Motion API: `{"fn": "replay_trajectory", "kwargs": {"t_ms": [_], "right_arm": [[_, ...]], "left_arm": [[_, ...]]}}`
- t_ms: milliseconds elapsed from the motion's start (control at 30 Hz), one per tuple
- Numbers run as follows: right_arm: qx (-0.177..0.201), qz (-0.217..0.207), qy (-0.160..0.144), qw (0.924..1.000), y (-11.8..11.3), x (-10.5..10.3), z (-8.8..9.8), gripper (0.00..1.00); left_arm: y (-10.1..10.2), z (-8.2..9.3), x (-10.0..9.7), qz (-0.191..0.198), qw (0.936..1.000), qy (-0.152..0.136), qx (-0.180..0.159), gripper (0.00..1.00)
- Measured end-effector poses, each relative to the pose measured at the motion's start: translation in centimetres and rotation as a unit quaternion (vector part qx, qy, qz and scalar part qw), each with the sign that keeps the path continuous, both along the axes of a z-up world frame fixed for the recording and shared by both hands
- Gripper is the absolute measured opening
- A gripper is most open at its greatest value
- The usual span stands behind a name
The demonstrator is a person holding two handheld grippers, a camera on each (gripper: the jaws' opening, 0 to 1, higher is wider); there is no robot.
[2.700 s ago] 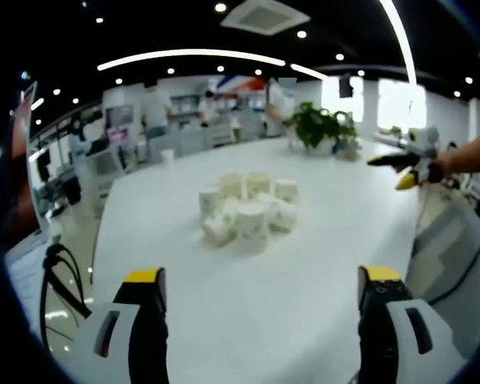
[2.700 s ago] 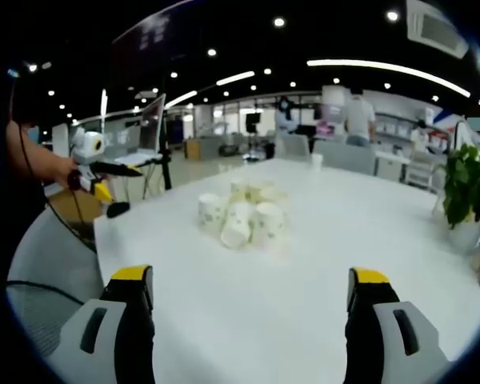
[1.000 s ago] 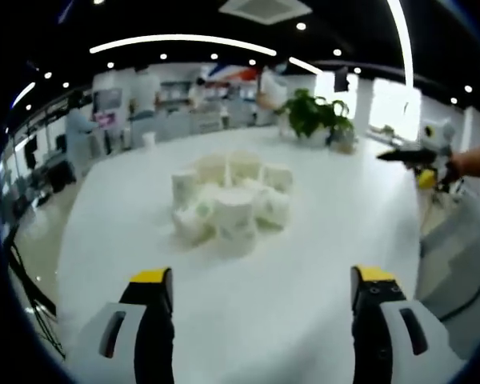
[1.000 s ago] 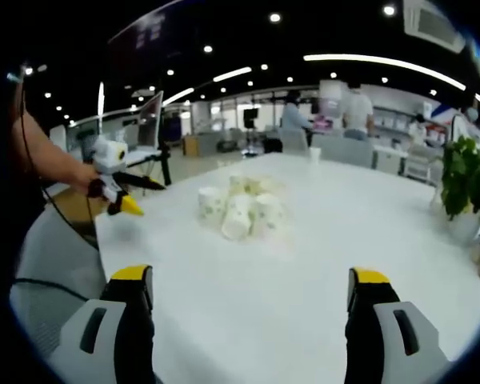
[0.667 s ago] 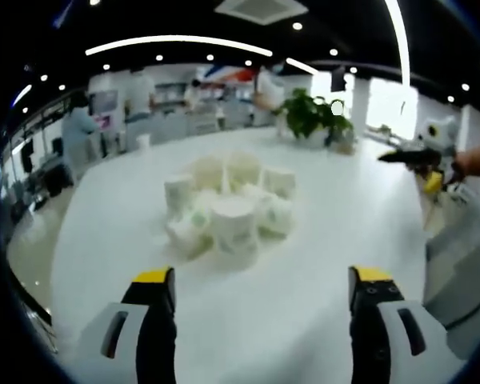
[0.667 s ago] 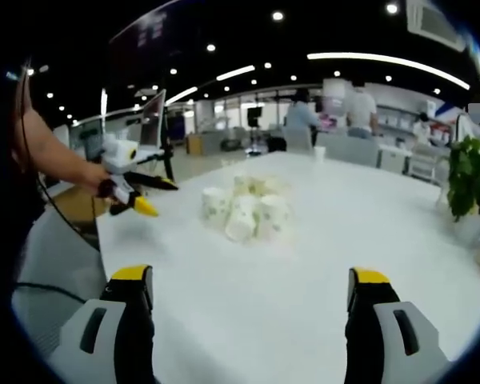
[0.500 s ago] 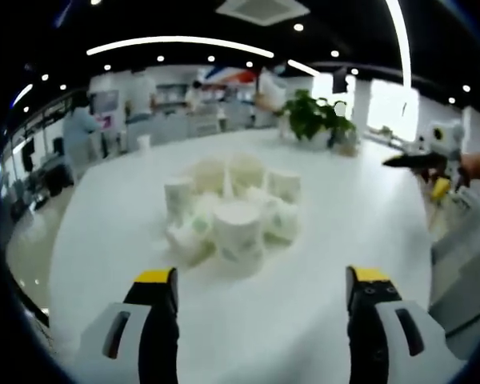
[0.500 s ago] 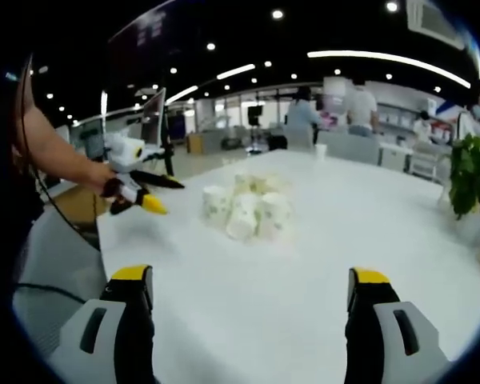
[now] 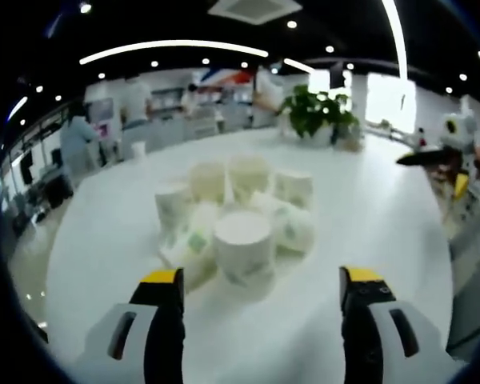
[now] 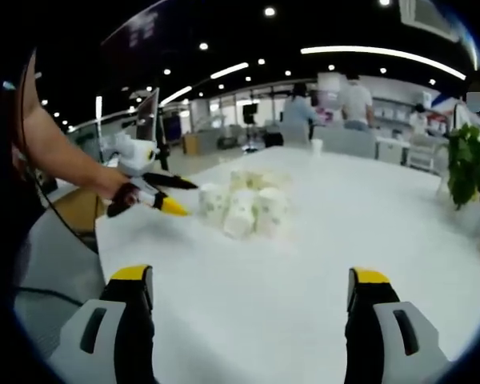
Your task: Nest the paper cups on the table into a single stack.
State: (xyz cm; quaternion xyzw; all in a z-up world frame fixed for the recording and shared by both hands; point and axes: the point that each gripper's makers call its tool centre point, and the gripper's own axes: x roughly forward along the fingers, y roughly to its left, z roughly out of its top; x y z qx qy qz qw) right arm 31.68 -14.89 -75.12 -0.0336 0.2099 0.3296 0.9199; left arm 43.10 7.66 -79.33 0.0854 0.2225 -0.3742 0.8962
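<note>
In the left gripper view, the left gripper [image 9: 260, 288] has its fingers apart, empty, with the paper cups [image 9: 238, 216] clustered on the white desk [image 9: 384, 208] at twelve o'clock, just ahead. In the right gripper view, the right gripper [image 10: 248, 292] also has its fingers apart, well short of the cups at eleven o'clock.

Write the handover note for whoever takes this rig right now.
Left claw: open, empty, close in front of the paper cups.
Right claw: open, empty, farther back from the cluster.
Cups: loose cluster on the white table, some upright, some on their sides, the nearest one mouth toward the left claw.
Done: nothing nested yet.
Left: pick a base cup, nest every other into it.
</note>
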Motion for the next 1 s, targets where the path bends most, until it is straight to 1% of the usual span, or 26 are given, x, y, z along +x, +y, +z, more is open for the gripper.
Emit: {"fn": "replay_trajectory", "kwargs": {"t_ms": [167,233,300,367,533,700,767,1000], "right_arm": [[0.002,-0.003,0.003,1.0000,0.0,-0.2,-0.3,0.99],[0.004,-0.003,0.005,1.0000,-0.1,-0.3,-0.4,0.99],[0.005,-0.005,0.008,0.9999,-0.1,-0.4,-0.5,0.99],[0.005,-0.008,0.009,0.9999,-0.2,-0.5,-0.6,0.99],[0.007,-0.011,0.010,0.9999,-0.3,-0.5,-0.7,0.99],[0.011,-0.016,0.012,0.9997,-0.5,-0.4,-0.6,0.99],[0.012,-0.017,0.012,0.9997,-0.5,-0.3,-0.5,0.99],[0.013,-0.015,0.009,0.9998,-0.2,0.1,-0.3,0.99]], "left_arm": [[-0.8,-0.1,1.1,-0.001,1.0000,-0.007,0.005,0.69],[-0.7,0.0,1.9,0.007,0.9997,-0.018,0.013,0.66],[-0.8,0.1,2.2,0.010,0.9997,-0.019,0.011,0.62],[-1.0,0.1,2.7,0.010,0.9996,-0.023,0.013,0.60],[-1.7,-0.3,3.0,0.000,0.9994,-0.026,0.024,0.53],[-1.7,-0.2,3.4,0.006,0.9992,-0.030,0.027,0.43],[-1.7,-0.3,3.4,0.002,0.9988,-0.033,0.036,0.39],[-1.4,-0.2,3.5,0.006,0.9989,-0.030,0.035,0.38]]}}
